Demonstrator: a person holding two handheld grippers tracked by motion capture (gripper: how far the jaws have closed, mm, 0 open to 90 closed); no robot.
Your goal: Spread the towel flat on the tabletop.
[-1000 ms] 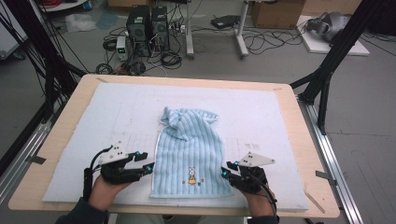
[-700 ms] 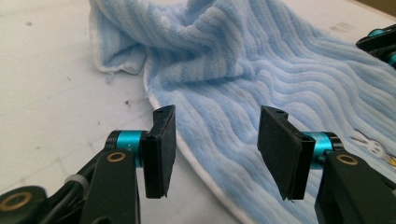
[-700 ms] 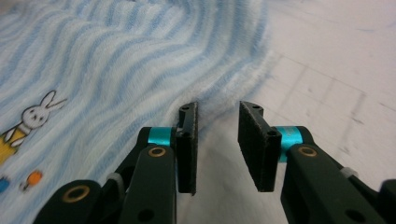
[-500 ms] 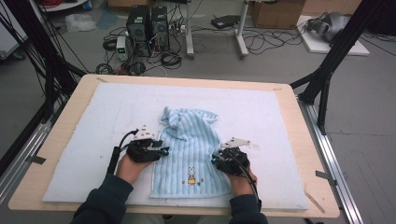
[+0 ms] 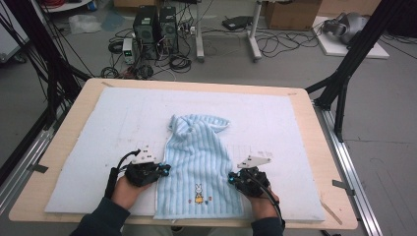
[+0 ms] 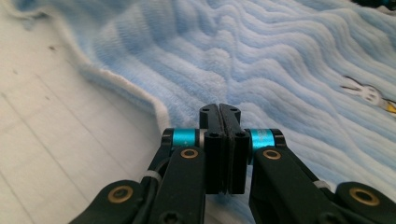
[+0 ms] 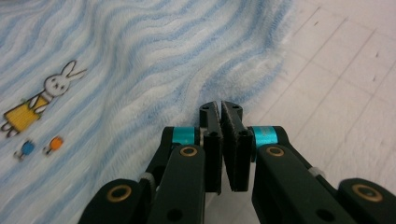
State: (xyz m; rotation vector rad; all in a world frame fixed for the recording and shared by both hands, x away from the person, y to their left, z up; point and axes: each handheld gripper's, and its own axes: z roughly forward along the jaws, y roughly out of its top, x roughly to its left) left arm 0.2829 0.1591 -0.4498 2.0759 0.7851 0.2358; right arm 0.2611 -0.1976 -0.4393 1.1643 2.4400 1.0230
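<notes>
A light-blue striped towel [image 5: 196, 152] with a small rabbit picture [image 5: 198, 192] lies lengthwise on the pale mat, bunched at its far end. My left gripper [image 5: 164, 169] is at the towel's left edge. In the left gripper view its jaws [image 6: 219, 108] have just been closing and meet on a pinch of the plush towel [image 6: 280, 56], whose folds run into the tips. My right gripper [image 5: 231, 179] is at the right edge. Its jaws [image 7: 220, 105] have also just been closing on the puckered towel [image 7: 116, 56] hem, near the rabbit picture [image 7: 32, 105].
The pale mat [image 5: 98, 128] covers most of the wooden table [image 5: 64, 118]. Black frame legs [image 5: 344, 83] stand at both sides. Computer towers [image 5: 155, 24] and cables lie on the floor beyond the far edge.
Both hands have come in from beside the towel's front corners to its side edges. Both pairs of jaws have gone from apart to together on the fabric.
</notes>
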